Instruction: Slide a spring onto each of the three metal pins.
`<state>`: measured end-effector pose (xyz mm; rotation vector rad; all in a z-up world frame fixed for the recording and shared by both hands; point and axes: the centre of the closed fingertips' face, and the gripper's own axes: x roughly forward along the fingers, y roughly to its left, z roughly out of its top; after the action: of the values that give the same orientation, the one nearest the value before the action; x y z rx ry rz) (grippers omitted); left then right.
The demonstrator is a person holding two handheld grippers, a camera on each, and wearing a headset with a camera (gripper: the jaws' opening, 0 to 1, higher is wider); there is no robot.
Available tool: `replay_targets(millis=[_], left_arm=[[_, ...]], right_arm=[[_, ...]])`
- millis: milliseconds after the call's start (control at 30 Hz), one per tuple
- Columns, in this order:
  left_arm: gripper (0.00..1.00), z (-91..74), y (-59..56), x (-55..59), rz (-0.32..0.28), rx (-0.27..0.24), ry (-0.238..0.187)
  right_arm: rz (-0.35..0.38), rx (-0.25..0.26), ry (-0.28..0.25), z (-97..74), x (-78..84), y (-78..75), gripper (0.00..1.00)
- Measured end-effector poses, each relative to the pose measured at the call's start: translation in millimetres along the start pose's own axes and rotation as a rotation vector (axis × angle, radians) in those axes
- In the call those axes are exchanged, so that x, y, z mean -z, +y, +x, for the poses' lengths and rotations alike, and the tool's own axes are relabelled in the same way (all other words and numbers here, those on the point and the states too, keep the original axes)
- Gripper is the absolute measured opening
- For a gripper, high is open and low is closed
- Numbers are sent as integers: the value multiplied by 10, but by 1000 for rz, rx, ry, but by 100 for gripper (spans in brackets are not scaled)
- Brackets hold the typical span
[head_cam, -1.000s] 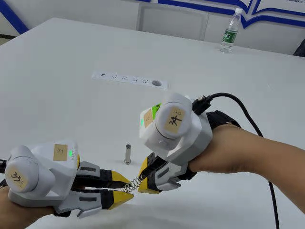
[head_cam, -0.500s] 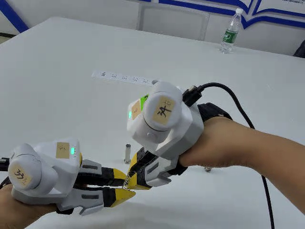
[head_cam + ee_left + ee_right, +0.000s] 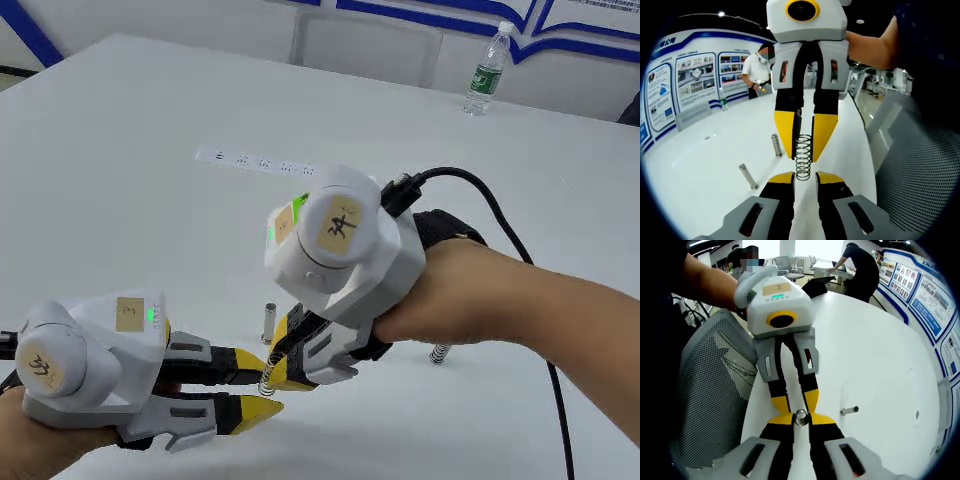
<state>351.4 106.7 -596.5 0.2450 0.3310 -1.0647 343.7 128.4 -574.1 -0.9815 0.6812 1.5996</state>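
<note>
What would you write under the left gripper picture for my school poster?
The right gripper pinches a spring above the white table, with a bare metal pin nearby.

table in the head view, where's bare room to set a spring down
Free: the wide stretch left of the power strip, and between it and the water bottle. Crowded: near edge, where the left gripper and right gripper meet at the spring beside the bare metal pin.
</note>
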Motion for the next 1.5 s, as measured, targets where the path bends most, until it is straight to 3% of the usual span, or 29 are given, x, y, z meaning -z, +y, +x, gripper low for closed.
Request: replay_targets(millis=[367,633,1100,1500], left_arm=[[30,-185,187,64,-62,-94,-12],[40,-261,250,100,-92,-140,-6],[50,-310,299,139,-120,-169,-3],[54,-329,313,185,-136,-178,-1]], right_arm=[[24,30,5,-103,51,-133,12],[26,56,3,-183,18,-273,12],[43,104,-2,-224,-43,-626,12],[87,118,8,-70,-29,-897,12]])
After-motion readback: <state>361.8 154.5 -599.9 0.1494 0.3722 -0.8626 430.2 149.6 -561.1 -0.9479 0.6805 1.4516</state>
